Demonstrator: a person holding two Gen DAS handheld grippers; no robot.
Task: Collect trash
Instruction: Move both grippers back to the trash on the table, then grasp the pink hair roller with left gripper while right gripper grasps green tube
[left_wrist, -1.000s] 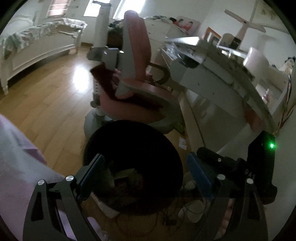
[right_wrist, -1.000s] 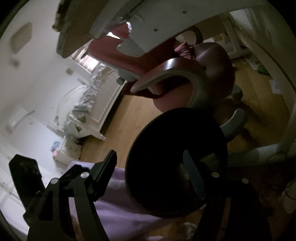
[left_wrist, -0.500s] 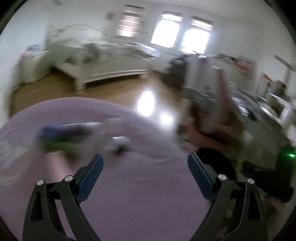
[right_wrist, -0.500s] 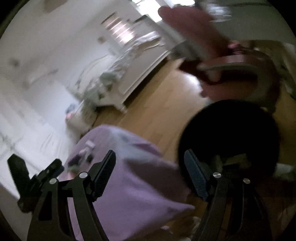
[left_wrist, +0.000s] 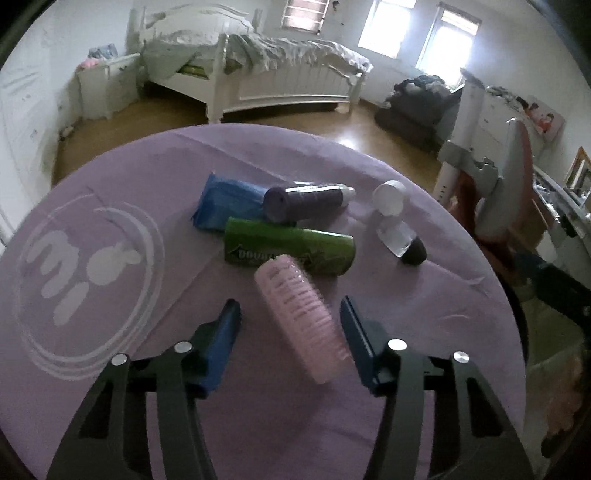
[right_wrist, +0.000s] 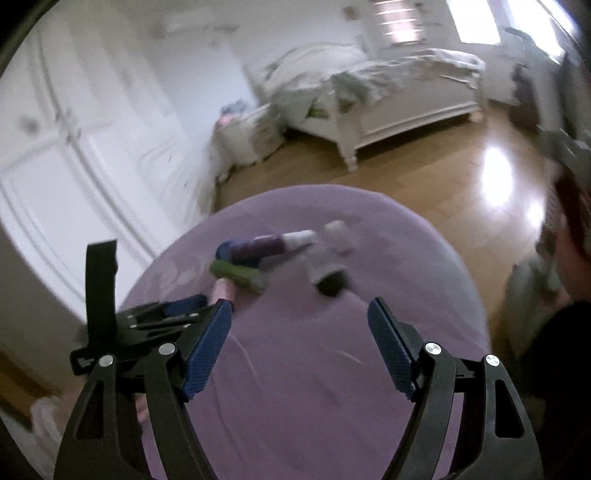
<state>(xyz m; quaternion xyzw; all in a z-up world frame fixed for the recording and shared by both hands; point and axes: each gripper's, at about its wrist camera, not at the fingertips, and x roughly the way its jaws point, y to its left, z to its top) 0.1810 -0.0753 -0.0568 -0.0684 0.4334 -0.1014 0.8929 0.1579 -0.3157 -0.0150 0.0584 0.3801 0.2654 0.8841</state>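
The left gripper (left_wrist: 290, 314) is spread wide around the pink ribbed tube (left_wrist: 301, 321), which lies near the front edge of the round purple table (left_wrist: 110, 406). It is not squeezing yet. I think picking up is the step now. Next, close on the tube. The right gripper (right_wrist: 299, 321) hangs open, holding nothing.

black hand-held gripper (left_wrist: 290, 338), blue pads (left_wrist: 225, 343), silver screws.

Home bedroom — unmade white bed (left_wrist: 280, 70), nightstand (left_wrist: 98, 86), white wardrobe (right_wrist: 74, 155), wood floor (right_wrist: 424, 173).
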